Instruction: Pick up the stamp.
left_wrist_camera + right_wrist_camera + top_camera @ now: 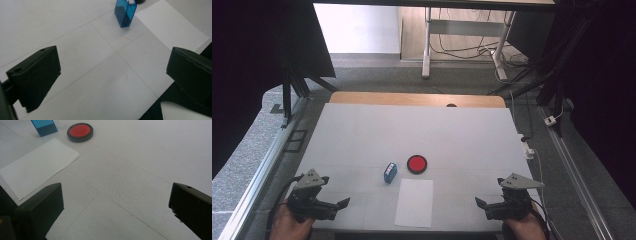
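Observation:
A small blue translucent box (390, 172) stands near the middle of the white table (412, 130). Just right of it lies a red disc with a black rim (417, 164). A white paper sheet (414, 202) lies in front of both, near the front edge. My left gripper (341, 206) rests at the front left, open and empty, pointing right toward the sheet. My right gripper (483, 209) sits at the front right, also open and empty, pointing left. In the left gripper view the blue box (125, 12) and the sheet (170, 27) lie ahead of the gripper (113, 75). The right gripper (116, 207) faces the disc (80, 132), the box (44, 127) and the sheet (37, 167).
A wooden strip (417, 99) runs along the table's far edge. A metal rail (262, 165) borders the left side. A white plug block (528, 149) and cables sit at the right edge. Desk legs (427, 45) stand on the floor beyond.

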The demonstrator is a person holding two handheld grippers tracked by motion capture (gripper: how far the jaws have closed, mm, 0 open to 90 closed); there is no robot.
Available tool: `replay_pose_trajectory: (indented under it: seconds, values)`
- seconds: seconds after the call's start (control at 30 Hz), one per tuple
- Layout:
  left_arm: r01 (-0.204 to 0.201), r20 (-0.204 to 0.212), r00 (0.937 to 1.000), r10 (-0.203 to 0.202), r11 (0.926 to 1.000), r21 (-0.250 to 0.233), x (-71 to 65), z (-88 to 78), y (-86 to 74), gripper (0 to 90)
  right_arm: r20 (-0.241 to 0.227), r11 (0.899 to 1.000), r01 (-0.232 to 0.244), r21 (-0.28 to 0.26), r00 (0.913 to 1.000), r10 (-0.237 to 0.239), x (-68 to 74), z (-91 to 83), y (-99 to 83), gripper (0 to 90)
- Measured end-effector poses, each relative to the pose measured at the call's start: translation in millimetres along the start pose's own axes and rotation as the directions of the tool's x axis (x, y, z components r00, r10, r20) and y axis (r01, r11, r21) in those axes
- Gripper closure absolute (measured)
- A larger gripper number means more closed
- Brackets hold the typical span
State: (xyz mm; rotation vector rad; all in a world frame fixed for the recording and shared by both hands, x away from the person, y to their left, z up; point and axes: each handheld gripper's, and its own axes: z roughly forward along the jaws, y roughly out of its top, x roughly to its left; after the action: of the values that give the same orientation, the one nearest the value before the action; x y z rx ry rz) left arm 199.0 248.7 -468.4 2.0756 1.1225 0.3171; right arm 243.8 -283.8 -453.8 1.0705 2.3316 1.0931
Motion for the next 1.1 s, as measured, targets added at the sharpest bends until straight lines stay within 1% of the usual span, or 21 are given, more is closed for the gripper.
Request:
replay_pose_trajectory:
  seconds: [0.07, 0.17, 0.2, 0.27, 0.37, 0.4, 0.43, 0.53, 0.6, 0.67, 0.73, 0.87, 0.97, 1.03, 1.1]
  values:
    - [-0.006, 0.013, 0.9999, 0.006, 1.0, -0.002, 0.2, 1.9, 1.9, 0.0, 0.001, 1.0, 0.001, 0.002, 1.0, -0.001, 0.1, 0.1, 0.1, 0.0]
    - [-0.023, 0.014, 0.9996, 0.023, 0.9997, -0.01, -0.9, 4.9, 4.8, 0.0, 0.0, 1.0, 0.001, 0.003, 1.0, -0.001, 0.1, 0.2, 0.1, 0.0]
    - [-0.031, 0.008, 0.9995, 0.031, 0.9994, -0.013, -1.7, 6.4, 6.2, 0.0, 0.0, 1.0, 0.001, 0.003, 1.0, -0.001, 0.0, 0.2, 0.1, 0.0]
    - [-0.052, 0.012, 0.9986, 0.052, 0.9985, -0.018, -2.9, 10.5, 9.5, 0.0, -0.001, 1.0, 0.0, 0.004, 1.0, 0.0, 0.0, 0.3, 0.1, 0.0]
    - [-0.057, 0.021, 0.9982, 0.057, 0.9983, -0.015, -3.3, 13.4, 11.2, 0.0, -0.002, 1.0, 0.001, 0.005, 1.0, -0.001, -0.1, 0.5, 0.2, 0.0]
    - [-0.062, 0.024, 0.9978, 0.062, 0.998, -0.012, -3.4, 15.1, 12.3, 0.0, -0.001, 1.0, 0.0, 0.005, 1.0, 0.0, 0.1, 0.6, 0.3, 0.0]
    - [-0.075, 0.018, 0.997, 0.076, 0.9971, -0.013, -4.5, 18.3, 14.4, 0.0, -0.002, 1.0, 0.001, 0.006, 1.0, -0.001, 0.1, 0.7, 0.3, 0.0]
    - [-0.082, 0.019, 0.9965, 0.082, 0.9965, -0.016, -5.7, 21.6, 16.7, 0.0, -0.002, 1.0, 0.002, 0.007, 1.0, -0.002, 0.2, 0.9, 0.3, 0.0]
    - [-0.078, 0.039, 0.9961, 0.079, 0.9965, -0.029, -7.2, 27.7, 20.3, 0.0, -0.003, 1.0, 0.003, 0.007, 1.0, -0.003, 0.3, 0.9, 0.3, 0.0]
    - [-0.077, 0.042, 0.9961, 0.078, 0.9966, -0.029, -7.5, 30.0, 21.8, 0.0, -0.003, 1.0, 0.004, 0.008, 1.0, -0.004, 0.4, 0.9, 0.3, 0.0]
    - [-0.079, 0.057, 0.9951, 0.081, 0.9965, -0.027, -8.3, 35.1, 25.2, 0.0, -0.003, 1.0, 0.006, 0.01, 1.0, -0.006, 0.4, 0.9, 0.4, 0.0]
    - [-0.1, 0.059, 0.9932, 0.101, 0.9949, -0.016, -10.5, 43.5, 31.1, 0.0, -0.003, 1.0, 0.006, 0.012, 1.0, -0.006, 0.5, 1.1, 0.5, 0.0]
    - [-0.118, 0.068, 0.9906, 0.119, 0.9929, -0.01, -11.8, 50.9, 35.8, 0.0, -0.005, 1.0, 0.006, 0.013, 1.0, -0.006, 0.4, 1.2, 0.5, 0.0]
    - [-0.109, 0.085, 0.9903, 0.109, 0.994, -0.013, -12.8, 57.1, 39.1, 0.0, -0.006, 1.0, 0.007, 0.013, 1.0, -0.006, 0.5, 1.4, 0.5, 0.0]
    - [-0.111, 0.093, 0.9893, 0.112, 0.9936, -0.016, -13.6, 62.1, 42.2, 0.0, -0.006, 1.0, 0.007, 0.014, 1.0, -0.007, 0.6, 1.4, 0.5, 0.0]
